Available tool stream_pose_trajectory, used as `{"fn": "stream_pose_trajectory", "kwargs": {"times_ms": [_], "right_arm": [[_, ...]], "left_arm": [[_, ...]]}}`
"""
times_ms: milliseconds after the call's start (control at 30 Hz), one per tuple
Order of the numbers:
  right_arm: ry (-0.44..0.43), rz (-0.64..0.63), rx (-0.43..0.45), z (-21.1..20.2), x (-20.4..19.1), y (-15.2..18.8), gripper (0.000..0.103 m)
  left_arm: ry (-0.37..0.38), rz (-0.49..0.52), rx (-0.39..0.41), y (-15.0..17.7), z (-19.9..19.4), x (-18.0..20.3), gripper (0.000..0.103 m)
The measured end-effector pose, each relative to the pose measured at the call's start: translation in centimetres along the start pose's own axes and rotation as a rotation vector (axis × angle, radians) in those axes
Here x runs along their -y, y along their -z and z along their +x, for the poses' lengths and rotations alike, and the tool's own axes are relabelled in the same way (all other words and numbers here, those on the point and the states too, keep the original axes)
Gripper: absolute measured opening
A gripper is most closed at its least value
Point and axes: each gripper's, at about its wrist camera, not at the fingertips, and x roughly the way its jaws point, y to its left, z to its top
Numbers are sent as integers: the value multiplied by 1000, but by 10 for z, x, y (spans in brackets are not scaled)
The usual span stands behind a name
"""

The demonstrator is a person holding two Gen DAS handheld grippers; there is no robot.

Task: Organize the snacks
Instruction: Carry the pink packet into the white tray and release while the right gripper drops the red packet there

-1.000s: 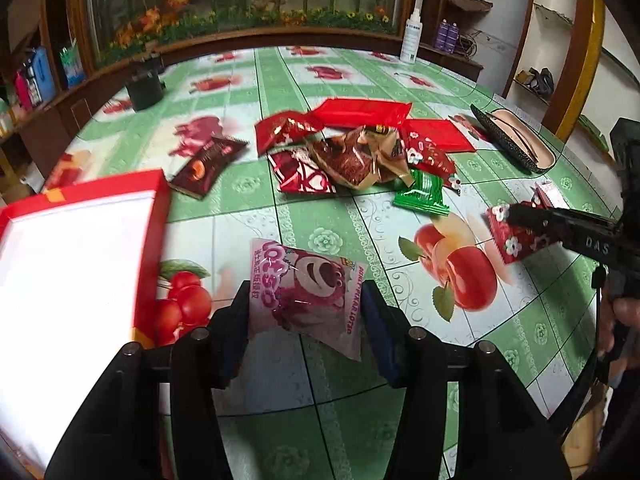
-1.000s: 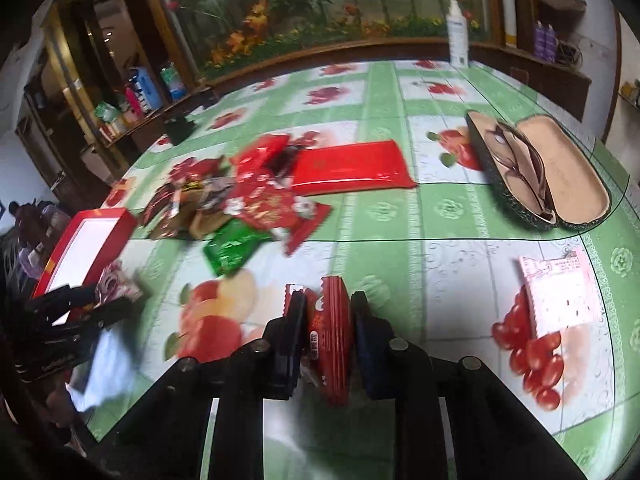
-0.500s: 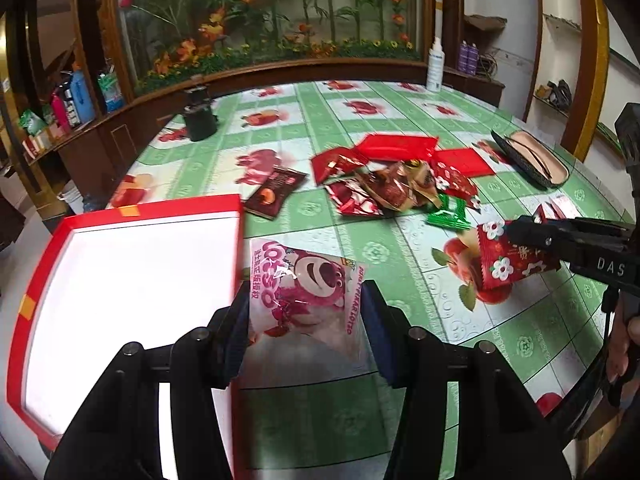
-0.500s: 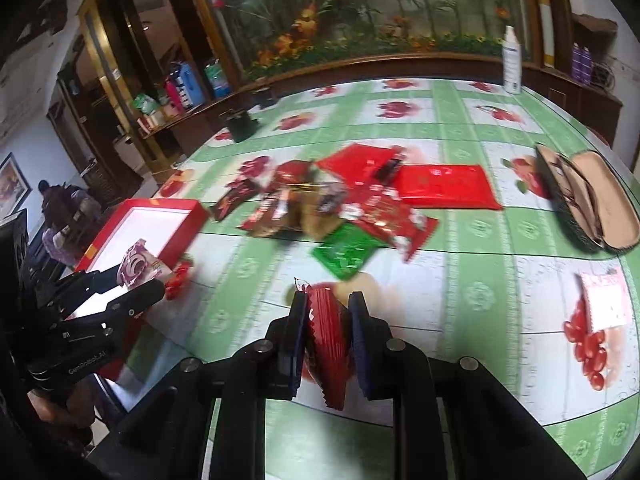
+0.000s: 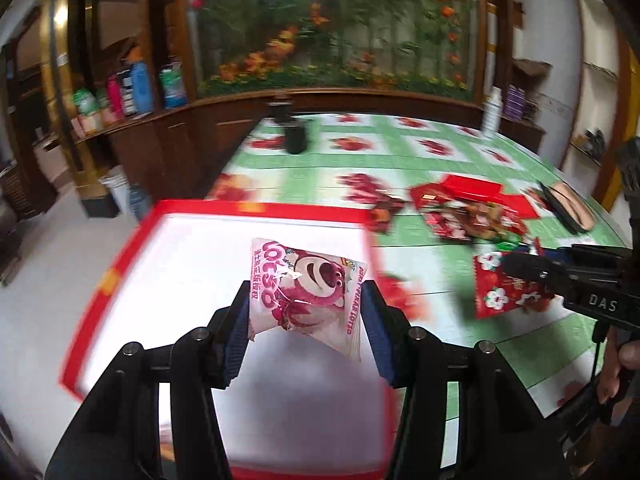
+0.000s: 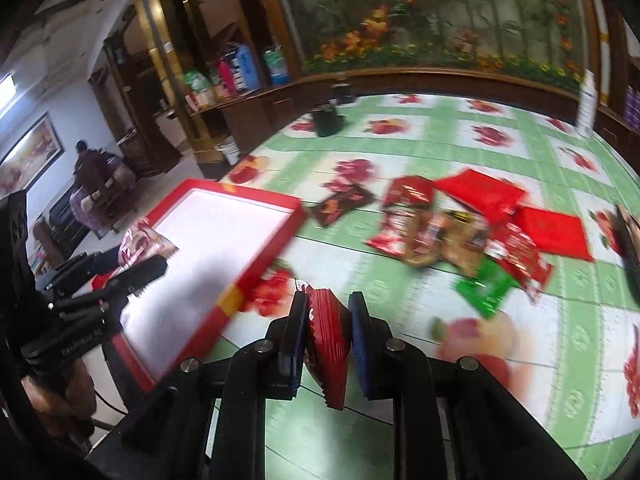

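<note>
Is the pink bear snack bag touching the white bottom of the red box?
Apart. In the left wrist view the left gripper holds the pink bear bag up above the red box; nothing rests on the floor.

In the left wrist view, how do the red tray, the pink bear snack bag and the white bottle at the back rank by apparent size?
1. Red tray, clearly largest.
2. Pink bear snack bag, though closeness to the camera enlarges it.
3. White bottle, smallest, but farthest away, so its true size is unsure.
</note>
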Motion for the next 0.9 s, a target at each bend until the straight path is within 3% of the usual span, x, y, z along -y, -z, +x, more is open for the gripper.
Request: {"fn": "stream_pose_trajectory", "kwargs": {"times_ms": [300, 400, 467, 500, 567, 667, 900], "right_arm": [[-156, -127, -37, 49, -92, -16, 20], [-207, -158, -53, 65, -121, -15, 21], [-245, -152, -59, 71, -130, -13, 24], [-251, -141, -60, 72, -131, -12, 28], [-265, -102, -53, 69, -125, -11, 51], [-243, -73, -7, 58, -113, -10, 54], [-97, -88, 41, 28, -81, 12, 57]], "left_arm": [[-112, -117, -78, 26, 13, -72, 51], [-122, -122, -110, 32, 18, -77, 54], [-115, -117, -125, 34, 19, -79, 62], [-122, -114, -136, 36, 19, -79, 65], [-137, -109, -136, 38, 15, -80, 71], [-143, -114, -134, 41, 8, -80, 73], [-175, -68, -107, 40, -9, -62, 74]]}}
